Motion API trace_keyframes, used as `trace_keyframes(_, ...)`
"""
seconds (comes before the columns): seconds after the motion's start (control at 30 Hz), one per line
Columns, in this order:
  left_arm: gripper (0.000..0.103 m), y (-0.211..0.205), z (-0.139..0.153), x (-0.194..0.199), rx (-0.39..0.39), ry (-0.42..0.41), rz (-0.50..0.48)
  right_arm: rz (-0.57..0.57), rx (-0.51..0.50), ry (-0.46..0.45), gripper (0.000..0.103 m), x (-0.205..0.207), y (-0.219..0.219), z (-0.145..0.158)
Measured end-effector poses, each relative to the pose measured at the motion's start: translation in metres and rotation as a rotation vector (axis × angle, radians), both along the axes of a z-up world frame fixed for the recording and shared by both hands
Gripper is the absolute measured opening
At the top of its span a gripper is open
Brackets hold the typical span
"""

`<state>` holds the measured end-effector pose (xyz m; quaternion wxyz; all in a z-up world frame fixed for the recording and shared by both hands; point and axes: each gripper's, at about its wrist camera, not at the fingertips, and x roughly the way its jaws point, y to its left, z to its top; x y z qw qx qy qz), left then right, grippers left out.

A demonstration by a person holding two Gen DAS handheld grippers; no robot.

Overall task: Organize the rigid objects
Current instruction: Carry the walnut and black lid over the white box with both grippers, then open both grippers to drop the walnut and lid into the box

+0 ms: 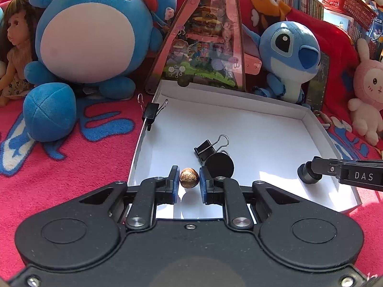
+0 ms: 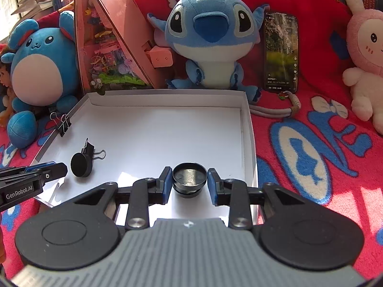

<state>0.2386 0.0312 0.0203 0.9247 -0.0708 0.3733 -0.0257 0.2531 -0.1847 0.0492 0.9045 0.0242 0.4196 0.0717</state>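
Observation:
A shallow white box (image 1: 239,100) lies on a red blanket; it also shows in the right wrist view (image 2: 167,92). My left gripper (image 1: 189,179) is shut on a golden-brown walnut (image 1: 189,178) just above the box floor near its front left. My right gripper (image 2: 189,179) is shut on a small black lens (image 2: 189,177), over the box's front right; the lens also shows in the left wrist view (image 1: 307,173). A black round cap (image 1: 219,165) and a black binder clip (image 1: 207,147) lie in the box. Another binder clip (image 1: 150,112) grips the left wall.
Plush toys ring the box: a round blue one (image 1: 88,28), a blue Stitch (image 2: 208,38), a pink rabbit (image 2: 366,57). A pink triangular dollhouse (image 1: 203,38) stands behind the box. A phone (image 2: 281,52) leans at the back right. A doll (image 1: 14,45) sits far left.

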Motion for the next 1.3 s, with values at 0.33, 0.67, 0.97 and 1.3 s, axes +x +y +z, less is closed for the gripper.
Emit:
trace_keyframes(0.33,0.017,-0.001,-0.004,0.004,-0.001,0.005,0.002,0.003,0.0,0.009,0.037,0.005,0.004,-0.004)
trace_keyframes(0.67,0.017,-0.007,-0.01,0.008,-0.003,0.006,0.002,0.01,-0.011,0.005,0.037,0.006,0.005,-0.005)
trace_keyframes(0.97,0.028,-0.006,-0.005,0.004,0.0,-0.022,0.001,0.01,0.001,-0.011,0.053,0.002,0.005,-0.003)
trace_keyframes(1.3,0.064,-0.006,0.01,-0.012,0.024,-0.074,-0.017,0.021,-0.01,-0.055,0.065,-0.01,0.005,0.007)
